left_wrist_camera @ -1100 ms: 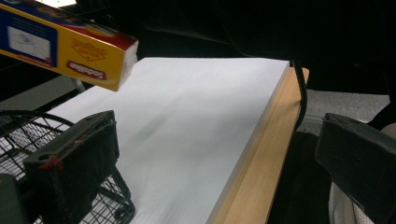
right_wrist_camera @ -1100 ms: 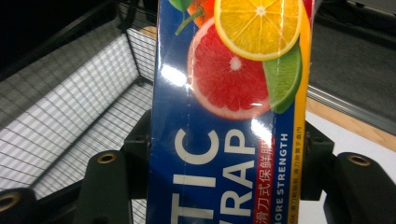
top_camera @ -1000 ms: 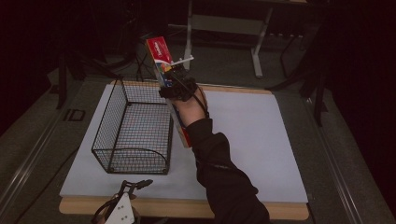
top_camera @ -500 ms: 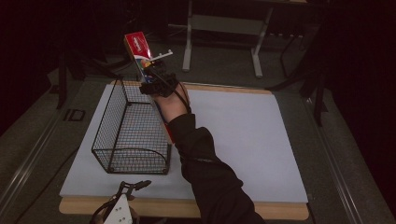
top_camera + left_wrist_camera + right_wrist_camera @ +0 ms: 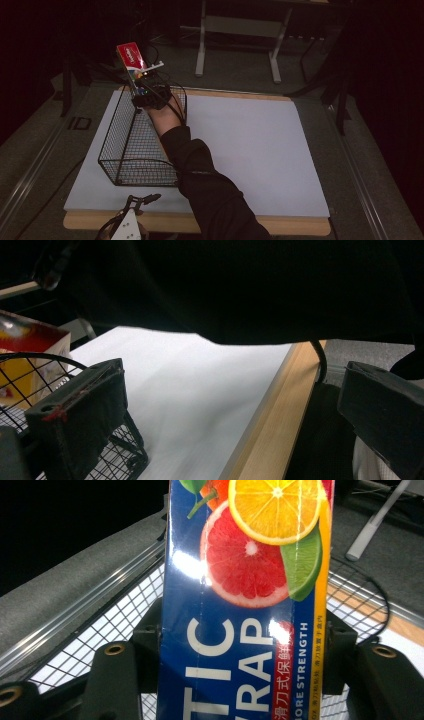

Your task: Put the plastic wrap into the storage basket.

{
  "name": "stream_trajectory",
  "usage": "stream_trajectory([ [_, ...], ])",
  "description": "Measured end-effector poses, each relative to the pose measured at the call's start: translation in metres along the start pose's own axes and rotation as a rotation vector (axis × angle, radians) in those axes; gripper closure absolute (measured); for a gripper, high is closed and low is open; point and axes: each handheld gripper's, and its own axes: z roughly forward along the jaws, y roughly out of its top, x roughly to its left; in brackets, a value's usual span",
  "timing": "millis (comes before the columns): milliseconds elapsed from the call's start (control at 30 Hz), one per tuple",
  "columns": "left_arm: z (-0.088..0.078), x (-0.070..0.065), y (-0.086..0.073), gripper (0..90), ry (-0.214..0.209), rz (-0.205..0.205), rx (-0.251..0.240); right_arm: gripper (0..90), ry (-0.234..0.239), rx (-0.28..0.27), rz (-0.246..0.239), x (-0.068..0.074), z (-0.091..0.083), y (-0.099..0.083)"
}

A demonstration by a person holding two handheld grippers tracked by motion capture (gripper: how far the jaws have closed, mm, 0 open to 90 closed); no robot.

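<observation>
- At the far left of my left gripper view I see a wire basket (image 5: pixel 30 390), and through its mesh a red and yellow carton (image 5: pixel 25 347) just beyond it.
- My left gripper (image 5: pixel 225 425) has its jaws spread wide with nothing between them; it sits low at the near edge of the white table (image 5: pixel 190 385), where the wooden trim runs between the two jaws. In the high view it sits at the bottom edge (image 5: pixel 131 220), just in front of the basket's near wall.
- In the high view the wire basket (image 5: pixel 125 145) stands on the left part of the table (image 5: pixel 260 150), long side running away from me.
- My right gripper (image 5: pixel 145 82) is above the basket's far end, reached across on a black-sleeved arm (image 5: pixel 200 180), and it has hold of a plastic wrap box (image 5: pixel 131 56), which sticks up and away beyond the basket's far rim.
- In the right gripper view the jaws are clamped on both sides of the box (image 5: pixel 245 605): blue, glossy, printed with sliced citrus fruit and the letters "TIC WRAP" and "MORE STRENGTH". The basket mesh (image 5: pixel 115 630) lies below and behind it.
</observation>
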Motion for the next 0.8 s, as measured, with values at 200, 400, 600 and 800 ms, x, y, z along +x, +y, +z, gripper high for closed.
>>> stream_trajectory([
  [200, 0.000, 0.001, 0.000, 0.1, 0.003, -0.001, 0.000, 39.8, 0.016, 0.004, 0.004, 0.008, 0.010, -0.003],
  [400, -0.001, 0.001, 0.000, 0.1, 0.004, 0.000, 0.000, 39.8, 0.017, 0.033, 0.009, 0.011, 0.023, -0.013],
  [600, -0.001, 0.001, 0.000, 0.1, 0.000, -0.001, -0.001, 39.8, 0.021, 0.071, 0.028, 0.007, 0.035, -0.025],
  [800, -0.001, 0.001, 0.000, 0.1, 0.000, 0.002, -0.002, 39.7, 0.004, 0.111, 0.011, 0.010, 0.046, -0.034],
])
